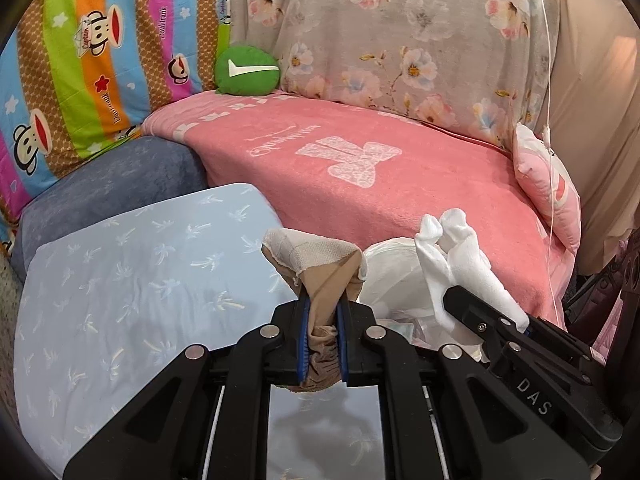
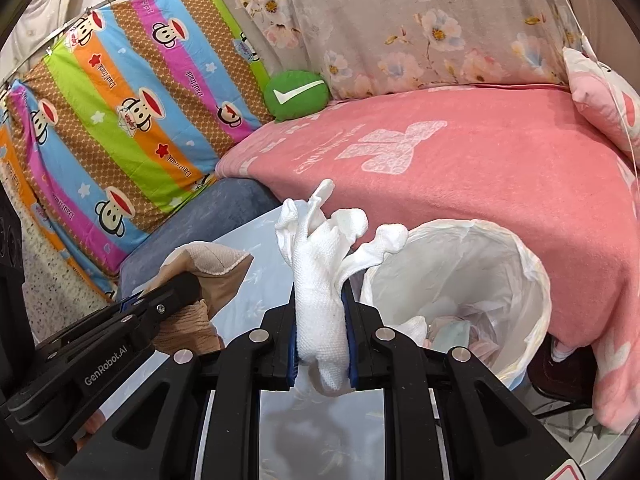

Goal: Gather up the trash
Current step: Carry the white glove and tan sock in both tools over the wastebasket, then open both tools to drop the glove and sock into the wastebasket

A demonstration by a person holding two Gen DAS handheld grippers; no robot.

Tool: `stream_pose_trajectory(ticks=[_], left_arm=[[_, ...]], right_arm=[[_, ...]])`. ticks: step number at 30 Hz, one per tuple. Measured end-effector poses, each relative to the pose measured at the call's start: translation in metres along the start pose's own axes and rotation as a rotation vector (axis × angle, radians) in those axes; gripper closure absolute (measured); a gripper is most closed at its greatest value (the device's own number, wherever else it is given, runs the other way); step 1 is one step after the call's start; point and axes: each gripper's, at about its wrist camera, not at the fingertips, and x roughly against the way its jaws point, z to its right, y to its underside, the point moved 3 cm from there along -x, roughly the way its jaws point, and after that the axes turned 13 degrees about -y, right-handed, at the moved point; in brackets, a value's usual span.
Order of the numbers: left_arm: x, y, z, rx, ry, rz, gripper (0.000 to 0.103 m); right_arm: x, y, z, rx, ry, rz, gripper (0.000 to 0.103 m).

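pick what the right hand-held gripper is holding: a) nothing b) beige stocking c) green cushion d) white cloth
d: the right hand-held gripper is clamped on a white cloth beside the lined trash bin; the beige stocking sits in the left hand-held gripper.

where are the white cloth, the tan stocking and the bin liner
white cloth (image 2: 320, 300), right wrist view, its middle between the fingers
tan stocking (image 1: 326, 276), left wrist view, its bunched body
bin liner (image 2: 532, 280), right wrist view, its rim

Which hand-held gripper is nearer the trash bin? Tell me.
Right. The right hand-held gripper, shut on a white cloth, sits right beside the trash bin rim. The left hand-held gripper, holding a tan stocking, is farther off.
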Motion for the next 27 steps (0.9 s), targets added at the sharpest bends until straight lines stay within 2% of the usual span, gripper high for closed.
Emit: stream_pose_trajectory(ticks=[10,27], left_arm=[[0.0,-0.004,0.033,-0.063,0.036,0.011,0.092],[-0.036,-0.01,0.096,-0.144,0.133,-0.029,0.091]], right_arm=[[0.016,-0.011,0.023,-0.012,0.029,0.033,0.087],[0.019,-0.022,0.09,-0.075,0.104,0.051,0.086]])
